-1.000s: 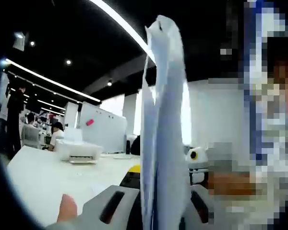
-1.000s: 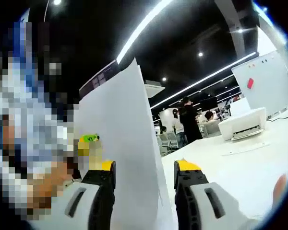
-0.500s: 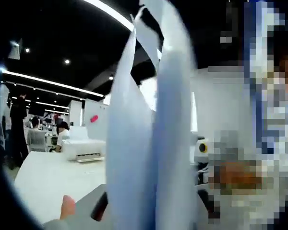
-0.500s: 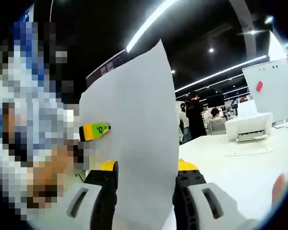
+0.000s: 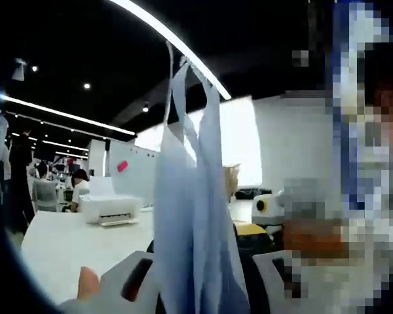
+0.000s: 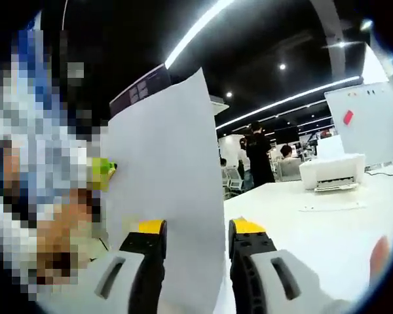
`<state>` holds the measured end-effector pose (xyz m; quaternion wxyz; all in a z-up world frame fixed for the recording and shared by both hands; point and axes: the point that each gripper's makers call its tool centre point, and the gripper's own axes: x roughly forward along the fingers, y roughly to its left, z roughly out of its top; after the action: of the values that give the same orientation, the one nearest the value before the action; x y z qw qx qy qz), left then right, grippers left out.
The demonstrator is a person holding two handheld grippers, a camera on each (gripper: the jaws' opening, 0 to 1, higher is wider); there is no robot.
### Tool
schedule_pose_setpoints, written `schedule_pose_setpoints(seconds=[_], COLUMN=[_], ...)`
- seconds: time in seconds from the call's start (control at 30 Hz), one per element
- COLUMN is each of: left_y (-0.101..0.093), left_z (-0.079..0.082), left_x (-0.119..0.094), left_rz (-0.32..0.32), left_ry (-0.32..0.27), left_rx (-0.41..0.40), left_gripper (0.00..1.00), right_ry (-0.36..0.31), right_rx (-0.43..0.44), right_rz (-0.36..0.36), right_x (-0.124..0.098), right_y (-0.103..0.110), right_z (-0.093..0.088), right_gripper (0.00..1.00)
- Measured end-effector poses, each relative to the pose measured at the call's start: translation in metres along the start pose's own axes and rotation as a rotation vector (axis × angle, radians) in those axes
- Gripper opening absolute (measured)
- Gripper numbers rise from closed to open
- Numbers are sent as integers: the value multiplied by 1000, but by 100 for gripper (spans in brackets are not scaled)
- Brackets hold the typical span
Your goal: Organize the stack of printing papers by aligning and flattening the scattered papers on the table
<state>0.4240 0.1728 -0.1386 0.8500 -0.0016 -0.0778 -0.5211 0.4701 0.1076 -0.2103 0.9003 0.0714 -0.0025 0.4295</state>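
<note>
The papers (image 5: 193,216) stand upright, long axis vertical, clamped between the left tongs (image 5: 203,288) and held between the right tongs (image 6: 195,261). Beyond, a white printer (image 6: 331,173) sits on the surface (image 6: 327,229).

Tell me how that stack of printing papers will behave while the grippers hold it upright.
The papers will probably stay floppy: in the left gripper view the sheets fan apart at the top instead of standing as one block. They look light, rising well above the left gripper. In the right gripper view the sheet between the right gripper jaws could slip unless squeezed.
</note>
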Motion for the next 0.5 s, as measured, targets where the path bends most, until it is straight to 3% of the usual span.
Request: schedule_pose_setpoints(seconds=[0.1, 0.2, 0.5], left_y=[0, 1, 8], left_z=[-3, -3, -2], left_x=[2, 2, -4], left_rz=[26, 27, 32], left_ry=[52, 58, 9], left_rx=[31, 21, -56], left_gripper=[17, 6, 6], right_ry=[0, 5, 3], right_rx=[-3, -16, -26], right_rz=[0, 2, -19], right_x=[1, 1, -8], right_y=[0, 0, -11], right_z=[1, 0, 2], right_gripper=[31, 31, 31])
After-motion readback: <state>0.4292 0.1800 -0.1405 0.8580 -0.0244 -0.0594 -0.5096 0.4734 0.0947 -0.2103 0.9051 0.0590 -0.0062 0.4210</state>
